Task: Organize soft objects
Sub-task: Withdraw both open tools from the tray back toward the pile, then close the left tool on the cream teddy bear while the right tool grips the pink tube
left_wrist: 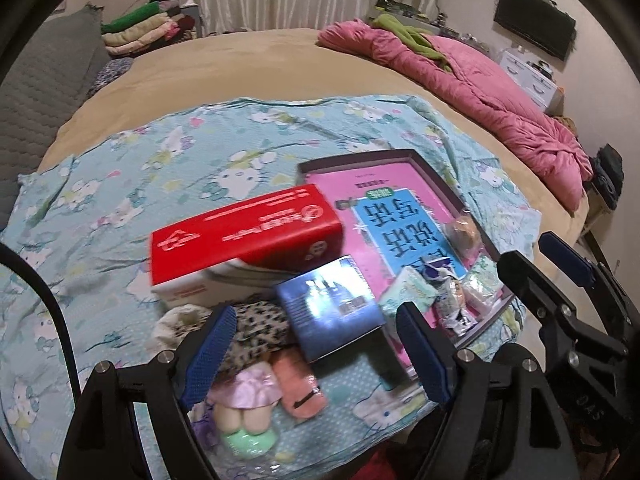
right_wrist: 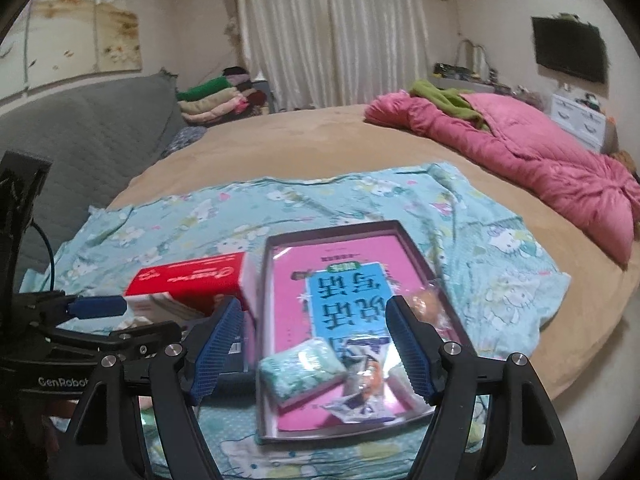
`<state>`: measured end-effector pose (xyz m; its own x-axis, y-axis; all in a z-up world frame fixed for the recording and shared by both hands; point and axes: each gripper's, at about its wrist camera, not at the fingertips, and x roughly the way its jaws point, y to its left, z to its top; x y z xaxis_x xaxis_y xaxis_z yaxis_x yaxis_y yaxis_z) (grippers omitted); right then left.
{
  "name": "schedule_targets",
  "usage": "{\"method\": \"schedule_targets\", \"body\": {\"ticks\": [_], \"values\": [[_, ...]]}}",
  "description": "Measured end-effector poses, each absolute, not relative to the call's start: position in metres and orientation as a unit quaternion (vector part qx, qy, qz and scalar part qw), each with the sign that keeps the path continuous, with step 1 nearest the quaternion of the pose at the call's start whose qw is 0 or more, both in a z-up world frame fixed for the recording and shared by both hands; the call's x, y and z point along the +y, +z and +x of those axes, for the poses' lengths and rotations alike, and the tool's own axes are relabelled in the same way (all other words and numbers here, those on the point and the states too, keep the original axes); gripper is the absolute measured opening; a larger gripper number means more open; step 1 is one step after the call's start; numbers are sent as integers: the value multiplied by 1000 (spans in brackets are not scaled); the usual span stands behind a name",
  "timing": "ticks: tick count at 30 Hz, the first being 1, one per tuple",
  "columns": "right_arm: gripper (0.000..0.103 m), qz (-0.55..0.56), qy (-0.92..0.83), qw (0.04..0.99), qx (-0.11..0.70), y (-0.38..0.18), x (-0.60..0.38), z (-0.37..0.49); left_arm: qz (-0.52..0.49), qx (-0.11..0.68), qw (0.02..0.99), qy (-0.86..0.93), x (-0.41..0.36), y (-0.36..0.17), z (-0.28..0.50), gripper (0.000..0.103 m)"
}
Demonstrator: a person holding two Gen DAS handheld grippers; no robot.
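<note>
Two hand-held claws hover over a cluttered bed (right_wrist: pixel 280 140) spread with a blue cartoon-cat sheet (left_wrist: pixel 160 152). The left claw (left_wrist: pixel 316 352) stands released, its blue pads wide apart and gripping nothing; below and between them lie a small doll (left_wrist: pixel 244 404) in a lilac dress, a pink rolled cloth (left_wrist: pixel 300 392), a leopard-print fabric (left_wrist: pixel 260 324) and a blue box (left_wrist: pixel 332 304). A red and white carton (left_wrist: pixel 244 240) rests just behind that pile.

The right claw (right_wrist: pixel 316 344) is likewise released, nothing pressed between its pads. It hangs above a shallow dark-rimmed tray (right_wrist: pixel 340 232) holding a pink book (right_wrist: pixel 288 292) with a blue panel. On the book's near end sit the soft things: a pale green tissue pack (right_wrist: pixel 300 368) and a crumpled blue and white snack wrapper (right_wrist: pixel 364 384), touching each other, with a small orange item (right_wrist: pixel 424 304) by the tray's right rim, too blurred to name.

Across the bed a pink quilt (right_wrist: pixel 520 156) lies bunched with a green garment (right_wrist: pixel 444 100) on top. Folded clothes (right_wrist: pixel 216 100) are stacked by the curtain (right_wrist: pixel 332 32).
</note>
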<state>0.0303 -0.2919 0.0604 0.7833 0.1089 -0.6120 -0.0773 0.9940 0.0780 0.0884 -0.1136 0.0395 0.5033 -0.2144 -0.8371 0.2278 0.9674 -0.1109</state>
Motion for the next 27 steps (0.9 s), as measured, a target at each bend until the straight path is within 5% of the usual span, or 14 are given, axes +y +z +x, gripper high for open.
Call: {"method": "schedule_targets", "body": {"ticks": [27], "values": [[76, 5, 153, 895, 419, 22, -208, 31, -98, 502, 859, -14, 47, 12, 57, 82]]}}
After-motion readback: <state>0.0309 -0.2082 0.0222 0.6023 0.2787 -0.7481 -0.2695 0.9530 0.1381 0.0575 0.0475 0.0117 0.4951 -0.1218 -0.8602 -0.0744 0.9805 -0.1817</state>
